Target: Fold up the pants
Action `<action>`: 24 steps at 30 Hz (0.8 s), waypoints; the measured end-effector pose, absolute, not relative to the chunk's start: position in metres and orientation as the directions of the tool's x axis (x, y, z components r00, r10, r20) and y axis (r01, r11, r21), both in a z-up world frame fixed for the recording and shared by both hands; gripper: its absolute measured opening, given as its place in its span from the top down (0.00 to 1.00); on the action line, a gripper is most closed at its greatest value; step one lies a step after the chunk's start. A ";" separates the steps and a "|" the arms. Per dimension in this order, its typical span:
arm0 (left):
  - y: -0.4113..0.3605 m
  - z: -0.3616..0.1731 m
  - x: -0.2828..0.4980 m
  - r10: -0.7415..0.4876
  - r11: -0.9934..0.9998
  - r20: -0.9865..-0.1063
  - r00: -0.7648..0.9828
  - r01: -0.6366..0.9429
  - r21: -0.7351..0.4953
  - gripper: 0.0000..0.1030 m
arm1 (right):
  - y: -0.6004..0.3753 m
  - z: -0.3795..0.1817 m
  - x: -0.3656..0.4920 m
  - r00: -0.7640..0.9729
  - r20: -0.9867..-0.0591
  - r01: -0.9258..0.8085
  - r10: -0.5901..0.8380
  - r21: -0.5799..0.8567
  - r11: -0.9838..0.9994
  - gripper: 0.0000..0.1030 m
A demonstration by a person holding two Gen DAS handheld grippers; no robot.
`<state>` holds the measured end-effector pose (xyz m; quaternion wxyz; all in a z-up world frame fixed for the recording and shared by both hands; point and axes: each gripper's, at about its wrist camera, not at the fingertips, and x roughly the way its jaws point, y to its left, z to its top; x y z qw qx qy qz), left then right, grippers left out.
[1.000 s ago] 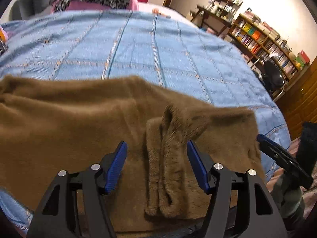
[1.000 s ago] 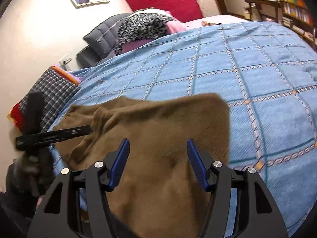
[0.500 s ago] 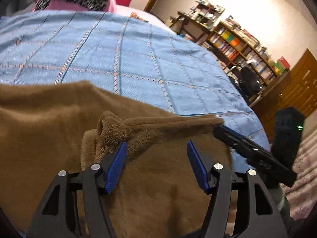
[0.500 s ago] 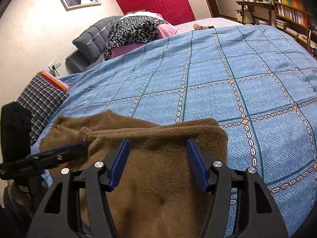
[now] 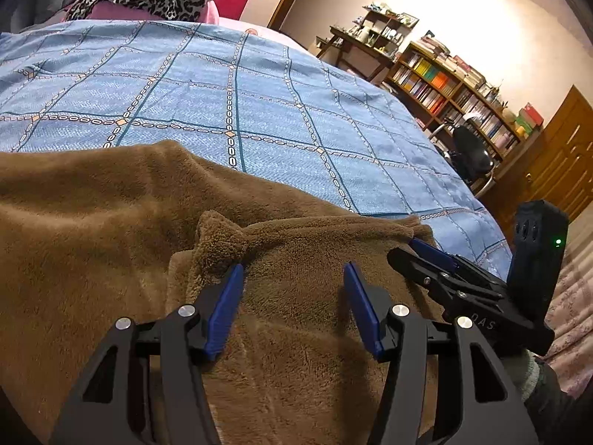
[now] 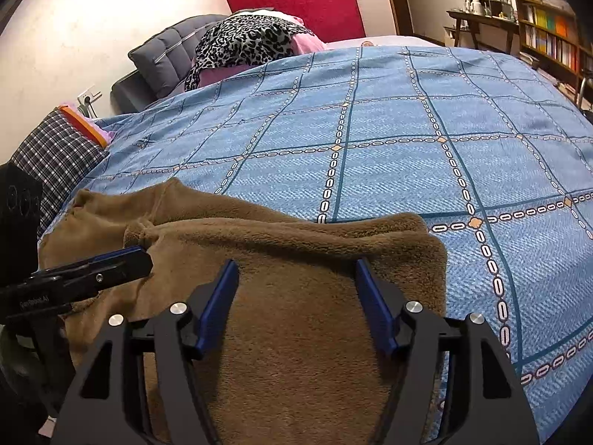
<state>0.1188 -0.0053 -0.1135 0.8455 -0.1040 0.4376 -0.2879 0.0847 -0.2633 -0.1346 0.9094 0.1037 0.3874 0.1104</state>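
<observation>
The brown fleece pants (image 5: 111, 222) lie on the near edge of the bed (image 5: 259, 111), on its blue checked cover, with a folded layer doubled over on top at the near right. The left tool (image 5: 292, 282) has its blue fingers (image 5: 222, 311) spread wide, resting low over the folded layer; a bunched corner of fleece sits just beyond the left finger's tip, and nothing is pinched between them. In the right wrist view the right tool (image 6: 296, 278) is also spread, its fingers (image 6: 374, 307) over the same brown fabric, with the thick far fold edge of the pants (image 6: 296, 230) running across just beyond both tips. The fabric fills the space between and under the fingers, but whether the pads touch it cannot be told. Each tool shows in the other's view: the right tool (image 5: 430, 256) lies at the right edge of the fold near its far right corner, the left tool (image 6: 111, 263) at the left by the bunched corner. A leopard-print cloth (image 6: 244, 44) lies at the far end of the bed, and a bookshelf (image 5: 463, 89) stands far right
</observation>
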 end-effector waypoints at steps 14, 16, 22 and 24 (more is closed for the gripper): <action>0.068 -0.076 0.103 -0.548 0.825 -0.629 0.552 0.229 -0.517 0.36 | -0.276 -0.101 0.042 0.718 -0.607 -0.122 0.339 0.370 0.921 0.35; 0.089 -0.071 0.099 -0.511 0.840 -0.632 0.582 0.183 -0.510 0.36 | -0.271 -0.098 0.039 0.720 -0.606 -0.132 0.338 0.359 0.924 0.35; 0.145 -0.069 0.085 -0.395 0.880 -0.667 0.632 0.052 -0.472 0.32 | -0.252 -0.095 0.040 0.705 -0.611 -0.170 0.360 0.348 0.922 0.35; 0.166 -0.071 0.079 -0.358 0.882 -0.673 0.647 -0.001 -0.471 0.32 | -0.245 -0.095 0.040 0.699 -0.613 -0.180 0.368 0.347 0.920 0.35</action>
